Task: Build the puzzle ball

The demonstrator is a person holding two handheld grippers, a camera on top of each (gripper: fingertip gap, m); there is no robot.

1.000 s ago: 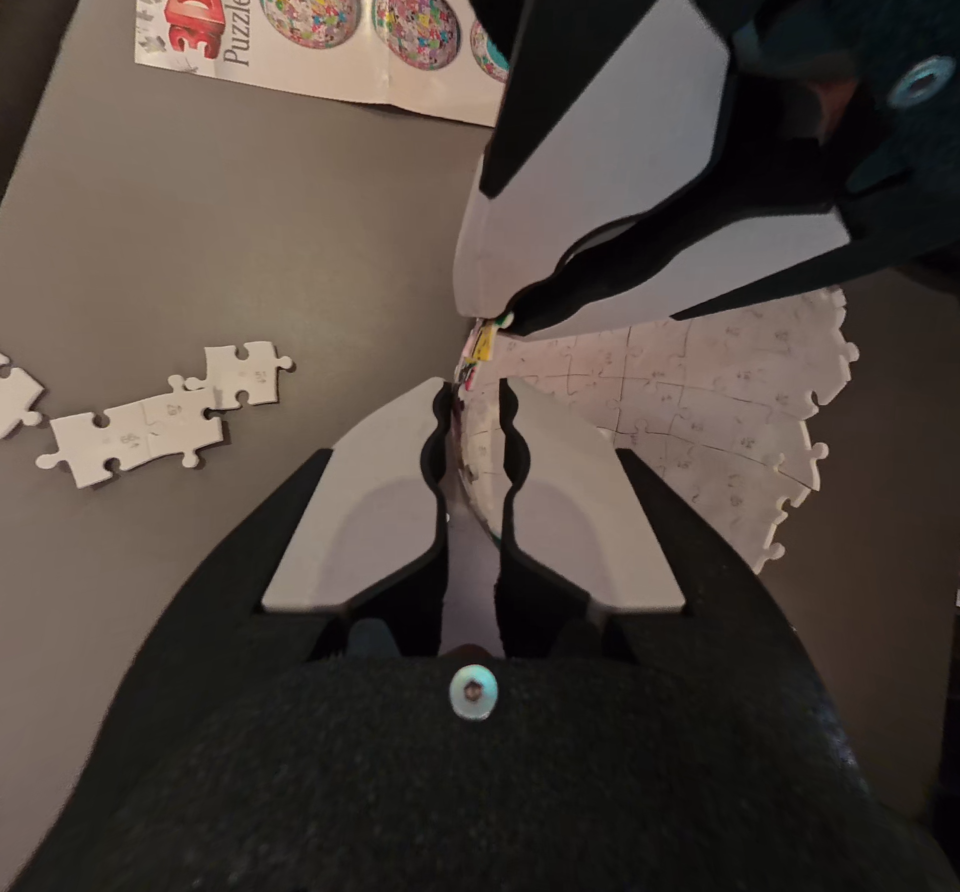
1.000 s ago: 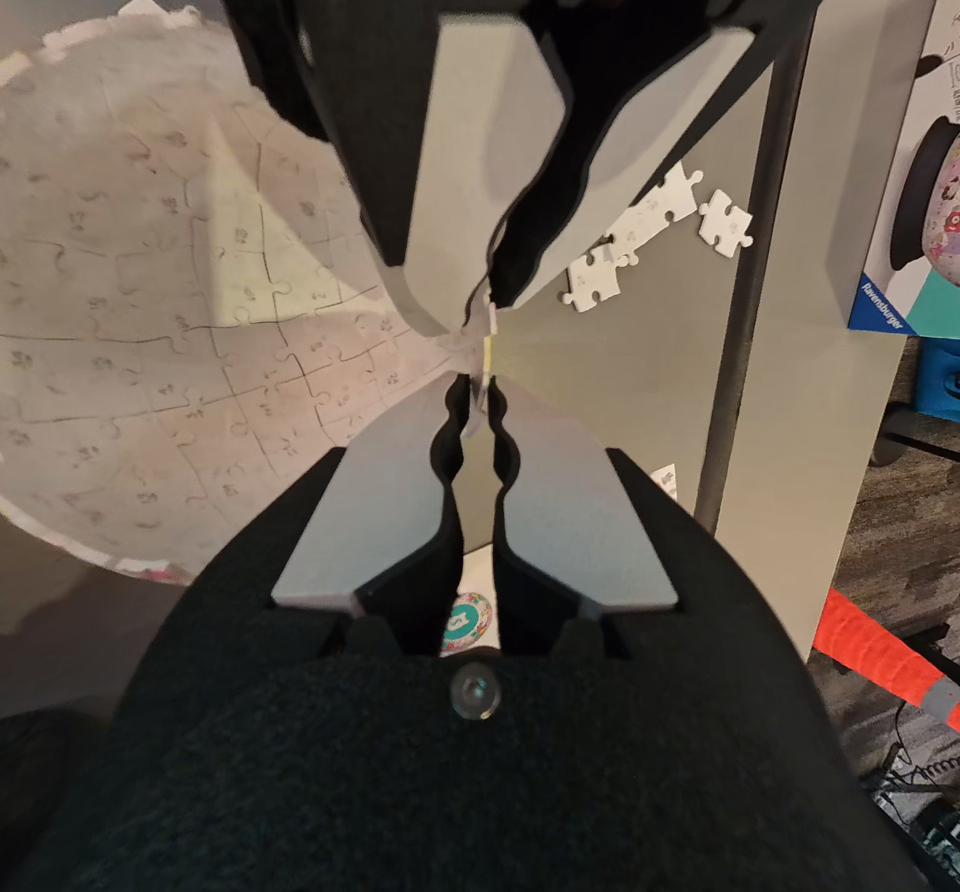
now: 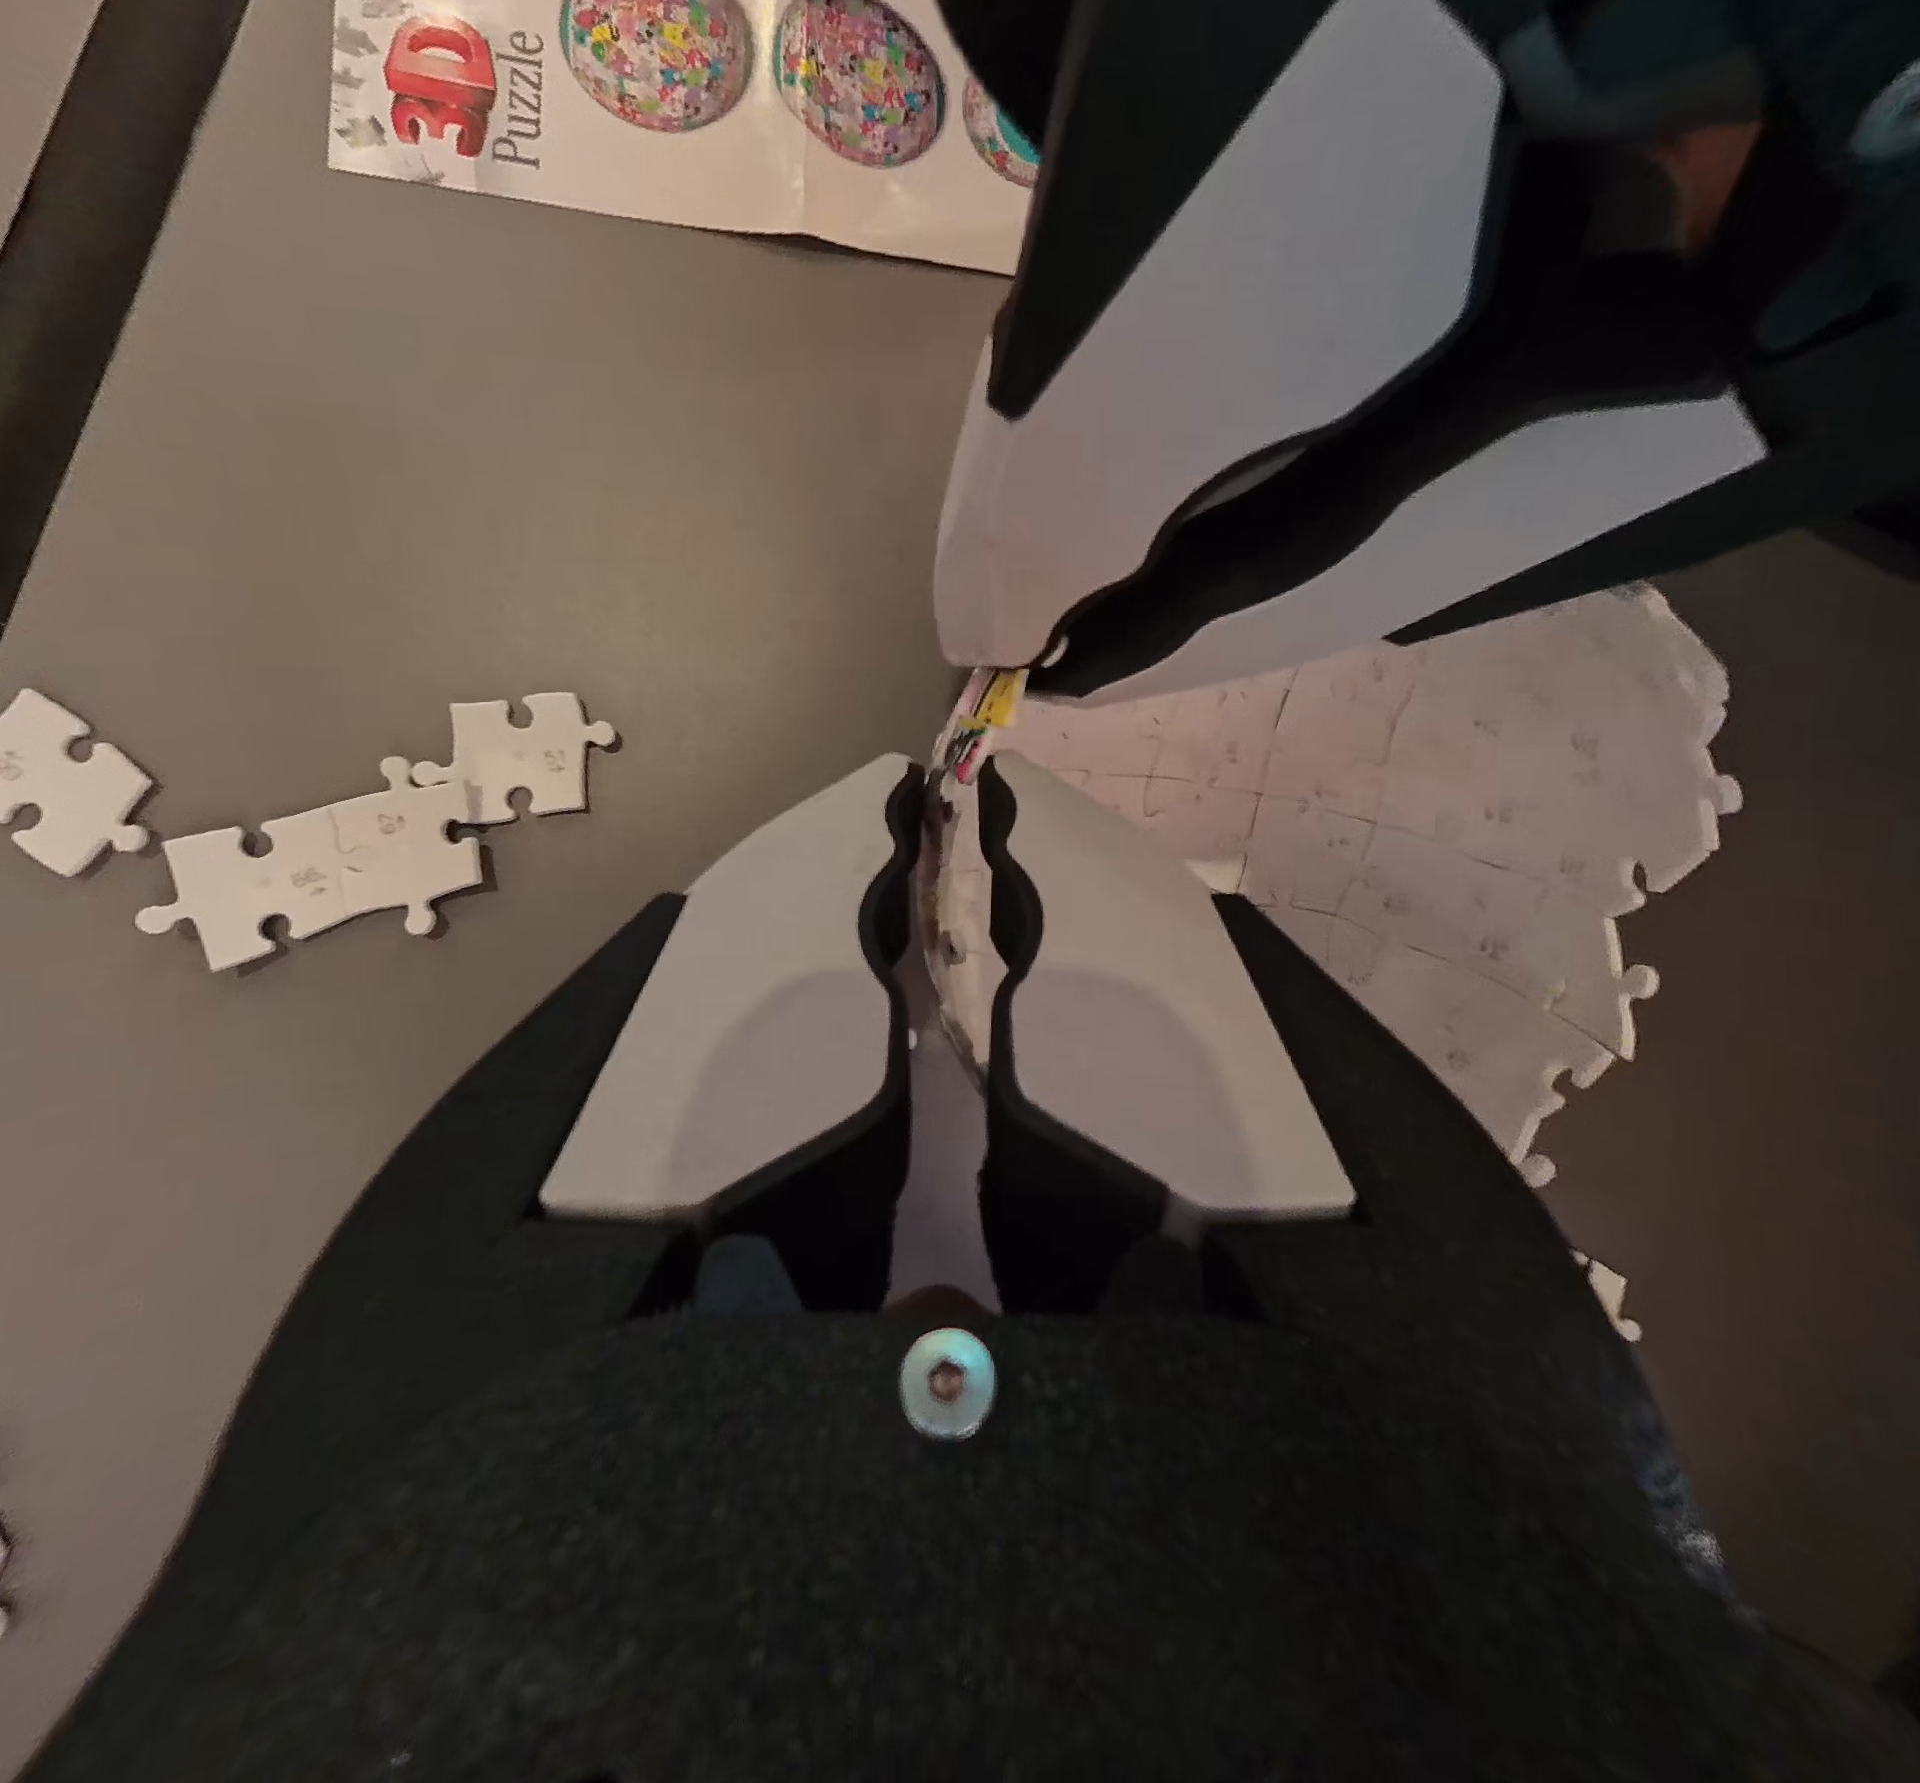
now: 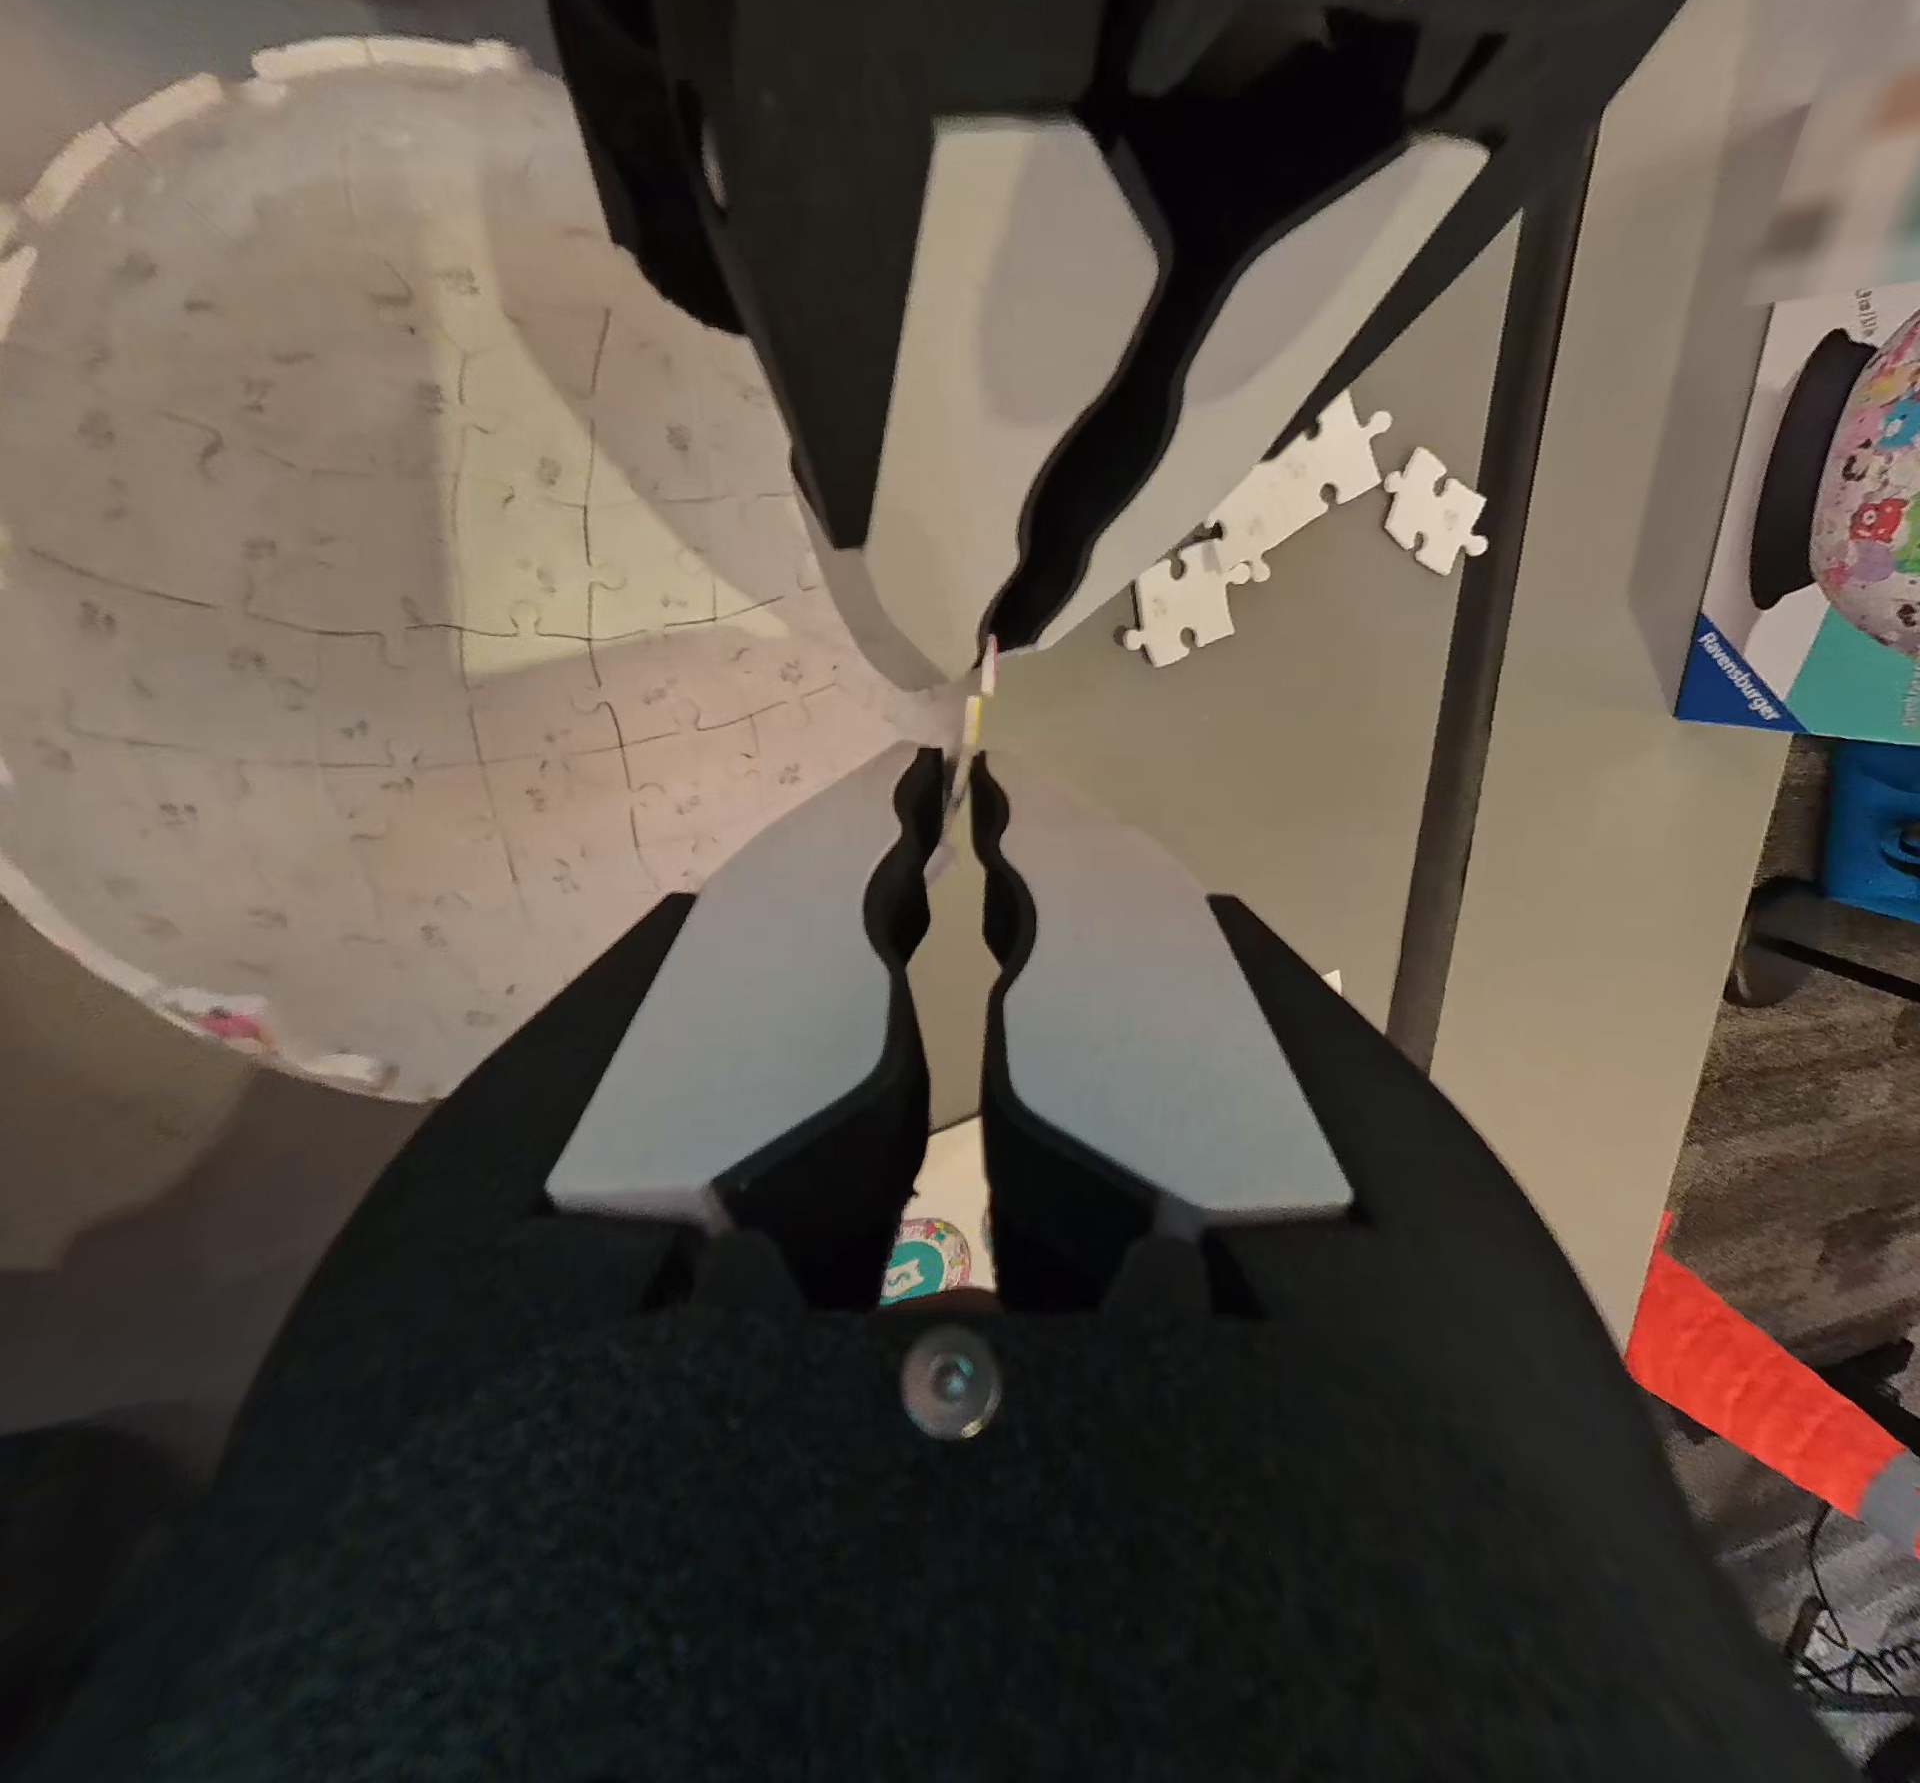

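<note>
Loose white pieces [image 3: 343,850] lay on the grey tabletop [image 3: 520,486] at left, an instruction sheet [image 3: 665,71] beyond them. The half-built puzzle ball shell [image 3: 1455,850] was held in the air, white inner side showing, its rim pinched from two sides. The left hand-held gripper [image 3: 951,788] was closed down onto the shell's edge, rim between its jaws. The right hand-held gripper [image 4: 951,777] was clamped on a small colourful piece [image 4: 982,705] at the same rim spot. For a good fit, the shell should be kept steady, tab lined up with its notch, then pressed gently so the neighbouring joints are not popped.
</note>
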